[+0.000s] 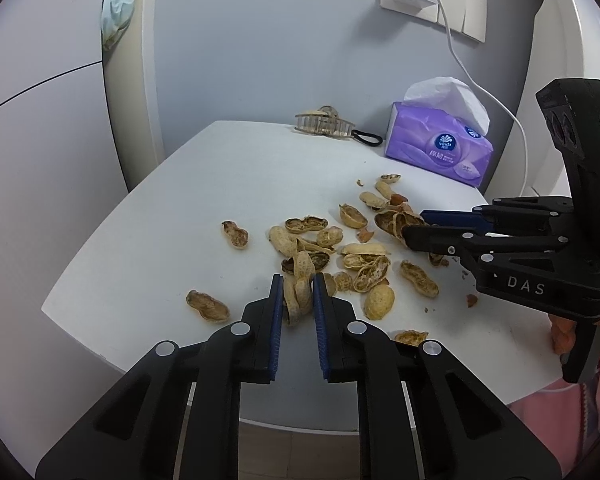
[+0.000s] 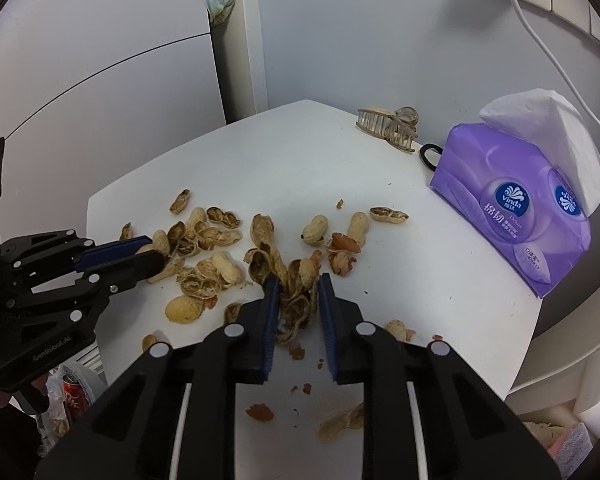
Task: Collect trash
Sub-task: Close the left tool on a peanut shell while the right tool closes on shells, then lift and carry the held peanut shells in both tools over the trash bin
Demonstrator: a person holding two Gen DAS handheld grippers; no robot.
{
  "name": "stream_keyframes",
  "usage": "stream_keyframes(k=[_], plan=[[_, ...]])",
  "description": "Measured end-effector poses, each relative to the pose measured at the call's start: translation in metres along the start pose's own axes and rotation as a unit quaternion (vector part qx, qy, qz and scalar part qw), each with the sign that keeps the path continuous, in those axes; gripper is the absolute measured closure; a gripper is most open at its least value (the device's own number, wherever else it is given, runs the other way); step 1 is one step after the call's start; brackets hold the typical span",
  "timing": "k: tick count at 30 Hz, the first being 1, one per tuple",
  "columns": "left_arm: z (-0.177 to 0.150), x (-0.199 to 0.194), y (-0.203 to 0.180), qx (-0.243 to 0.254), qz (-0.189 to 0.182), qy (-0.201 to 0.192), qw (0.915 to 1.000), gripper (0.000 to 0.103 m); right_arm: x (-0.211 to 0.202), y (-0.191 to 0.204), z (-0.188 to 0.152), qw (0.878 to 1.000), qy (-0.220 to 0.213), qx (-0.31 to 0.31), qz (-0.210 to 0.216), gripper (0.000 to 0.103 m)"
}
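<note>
Your left claw (image 1: 296,300) sits at the near edge of the tabletop (image 1: 180,200), closed on peanut shells (image 1: 298,292) at the front of the scattered shell pile (image 1: 340,248). Your right claw (image 2: 299,300) grips shells (image 2: 296,308) to the right of it. Behind the pile, by the wall, the hair clip (image 1: 322,122) lies left of the tissue pack (image 1: 436,144), the hair tie (image 1: 366,137) between them.

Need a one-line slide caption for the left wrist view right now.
Left gripper jaws clamp peanut shells on the white table; right gripper grips another clump.
</note>
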State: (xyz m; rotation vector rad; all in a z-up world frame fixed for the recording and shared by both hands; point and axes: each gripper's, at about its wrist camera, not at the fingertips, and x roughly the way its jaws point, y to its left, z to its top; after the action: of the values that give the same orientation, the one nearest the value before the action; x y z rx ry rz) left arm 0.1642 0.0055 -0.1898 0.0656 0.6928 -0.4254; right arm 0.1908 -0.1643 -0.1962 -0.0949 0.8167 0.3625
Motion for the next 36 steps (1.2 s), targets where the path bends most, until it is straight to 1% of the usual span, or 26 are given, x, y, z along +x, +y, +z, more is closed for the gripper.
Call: stream_keyframes(k=[20,36], plan=[[0.011,-0.018,-0.010,0.005,0.002,-0.014,0.9999,0.090,-0.021,-0.002,-0.001,0.999,-0.021,0.019,0.014,0.082],[0.023,-0.054,-0.016,0.010,0.010,-0.041,0.9991,0.090,-0.049,0.013,0.006,0.999,-0.042,0.013,0.023,0.082]])
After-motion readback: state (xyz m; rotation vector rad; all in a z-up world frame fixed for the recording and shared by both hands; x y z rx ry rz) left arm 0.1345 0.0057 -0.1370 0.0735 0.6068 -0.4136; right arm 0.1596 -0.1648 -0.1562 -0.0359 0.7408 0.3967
